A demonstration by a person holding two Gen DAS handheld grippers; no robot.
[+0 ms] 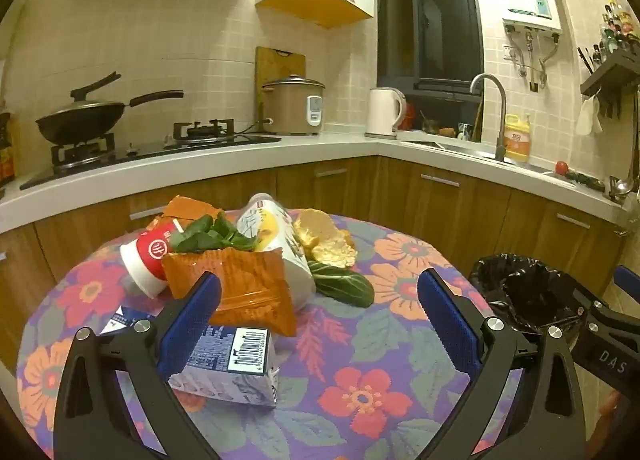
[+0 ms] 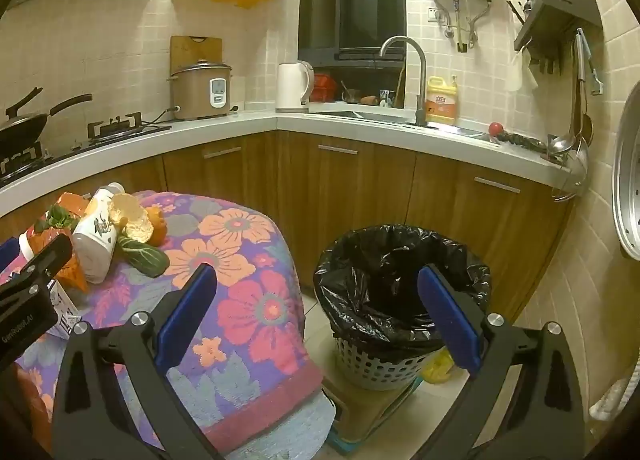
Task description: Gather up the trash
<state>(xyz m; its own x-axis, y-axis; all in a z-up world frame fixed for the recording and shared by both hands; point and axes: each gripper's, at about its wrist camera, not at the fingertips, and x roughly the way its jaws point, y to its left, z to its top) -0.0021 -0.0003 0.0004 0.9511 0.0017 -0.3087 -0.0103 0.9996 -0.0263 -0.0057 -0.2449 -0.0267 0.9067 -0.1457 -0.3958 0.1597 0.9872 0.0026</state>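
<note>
A pile of trash lies on the flowered tablecloth (image 1: pixel 360 400): an orange snack bag (image 1: pixel 240 284), a red and white cup (image 1: pixel 146 260), a white bottle (image 1: pixel 276 228), green leaves (image 1: pixel 208 238), orange peel (image 1: pixel 324 236) and a blue milk carton (image 1: pixel 228 368). My left gripper (image 1: pixel 320 312) is open and empty, its left finger over the carton. My right gripper (image 2: pixel 318 312) is open and empty, between the table edge and the bin (image 2: pixel 400 288), which has a black liner. The bin also shows in the left wrist view (image 1: pixel 524 288). The pile shows at the left of the right wrist view, with the bottle (image 2: pixel 98 236).
A kitchen counter (image 1: pixel 340 144) runs behind the table with a wok (image 1: pixel 80 120), rice cooker (image 1: pixel 294 104), kettle (image 1: pixel 384 112) and sink tap (image 1: pixel 492 112). Wooden cabinets (image 2: pixel 360 188) stand below. The bin sits on a cardboard box (image 2: pixel 368 408) on the floor.
</note>
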